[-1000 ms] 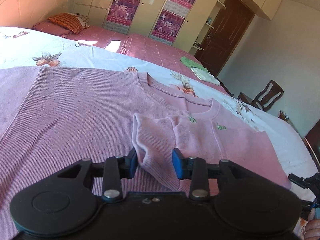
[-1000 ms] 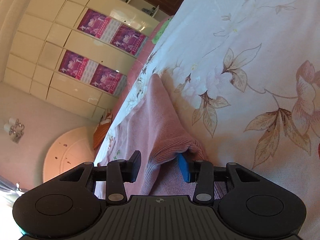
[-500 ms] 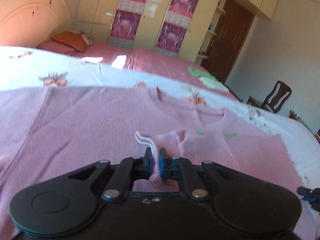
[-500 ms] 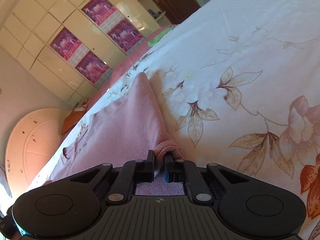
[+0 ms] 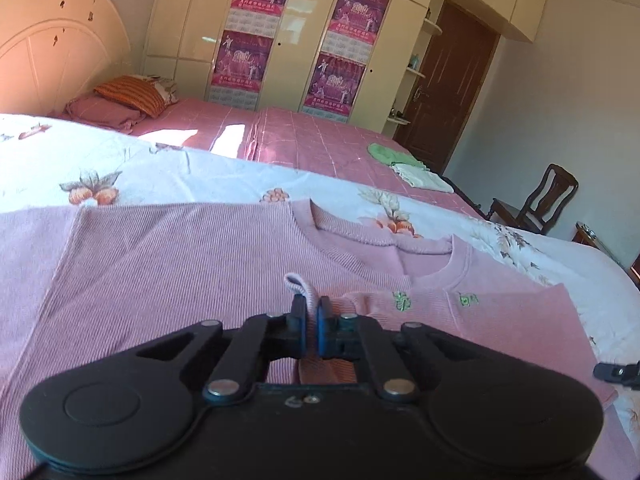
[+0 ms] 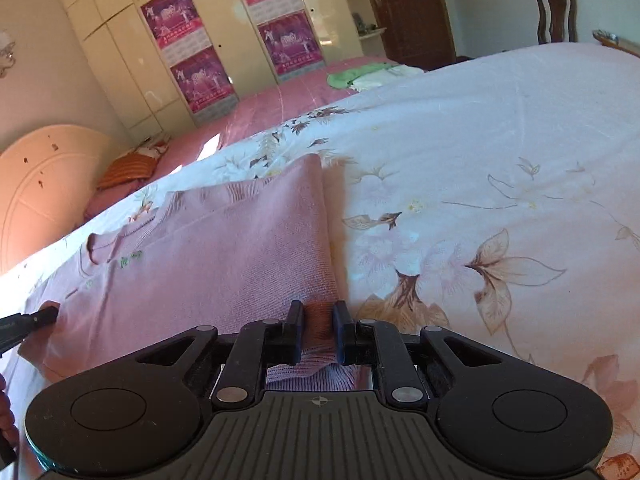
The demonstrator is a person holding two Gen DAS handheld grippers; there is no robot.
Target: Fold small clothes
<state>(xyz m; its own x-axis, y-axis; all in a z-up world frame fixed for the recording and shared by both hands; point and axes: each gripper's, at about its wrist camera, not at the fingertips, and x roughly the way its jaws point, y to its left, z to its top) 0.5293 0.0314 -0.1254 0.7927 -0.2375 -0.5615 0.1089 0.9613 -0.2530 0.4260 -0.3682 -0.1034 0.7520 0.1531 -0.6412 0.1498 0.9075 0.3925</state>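
Note:
A pink ribbed sweater (image 5: 160, 264) lies flat on the floral bedsheet (image 5: 80, 160), its neckline toward the far side. My left gripper (image 5: 312, 312) is shut on the sleeve cuff (image 5: 300, 286), which sticks up as a small loop between the blue pads. In the right wrist view the sweater (image 6: 220, 252) stretches away to the left. My right gripper (image 6: 317, 320) holds a bunched fold of its side edge between the pads, which press on it while the jaws are opening slightly. The left gripper's tip (image 6: 36, 318) shows at the sweater's far left edge.
The floral sheet (image 6: 480, 140) spreads wide to the right of the sweater. Behind it is a second bed with a pink cover (image 5: 304, 140), holding green and white clothes (image 5: 396, 156) and a striped pillow (image 5: 132, 94). A wooden chair (image 5: 548, 200) stands by the door.
Both grippers closed from open onto the pink fabric: the left on the cuff, the right on the side fold. The right gripper rolled until its view stands level.

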